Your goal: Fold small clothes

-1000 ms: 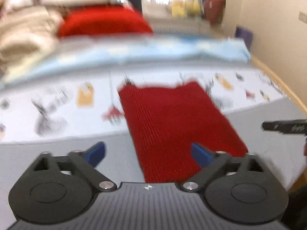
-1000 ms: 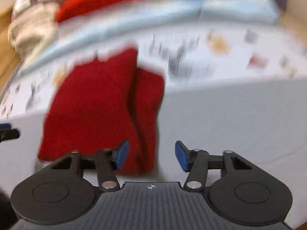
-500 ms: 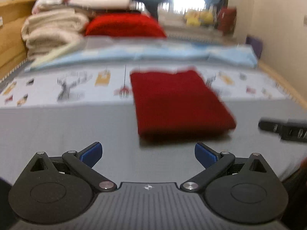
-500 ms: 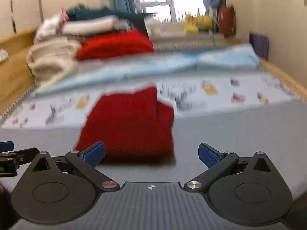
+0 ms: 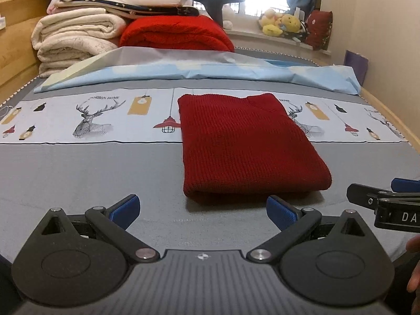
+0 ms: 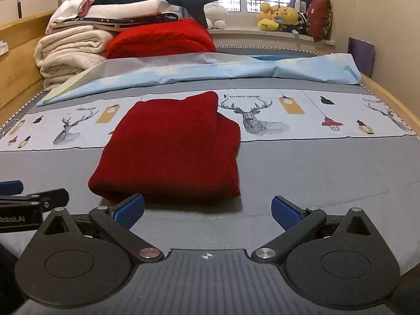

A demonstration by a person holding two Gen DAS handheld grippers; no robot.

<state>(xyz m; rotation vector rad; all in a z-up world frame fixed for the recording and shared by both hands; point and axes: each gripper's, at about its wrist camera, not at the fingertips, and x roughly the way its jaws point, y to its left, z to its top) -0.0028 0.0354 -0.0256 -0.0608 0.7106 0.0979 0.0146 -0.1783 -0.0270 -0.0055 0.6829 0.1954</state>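
A dark red knitted garment (image 5: pixel 244 141) (image 6: pixel 173 149) lies folded into a flat rectangle on the grey bed sheet. My left gripper (image 5: pixel 202 210) hovers just short of its near edge, jaws wide open with nothing between the blue pads. My right gripper (image 6: pixel 207 210) is likewise open and empty, a little back from the garment's near right corner. Each gripper shows at the edge of the other's view: the right one (image 5: pixel 380 197) and the left one (image 6: pixel 23 197).
A patterned strip with deer prints (image 5: pixel 92 115) crosses the bed behind the garment. Further back lie a light blue sheet (image 5: pixel 210 71), a folded red blanket (image 5: pixel 176 34) and stacked white bedding (image 5: pixel 76 36). Wooden bed rails (image 6: pixel 388 99) run along both sides.
Both grippers have pulled back from the red garment, which now lies folded in front of them. The right gripper's jaws have widened.
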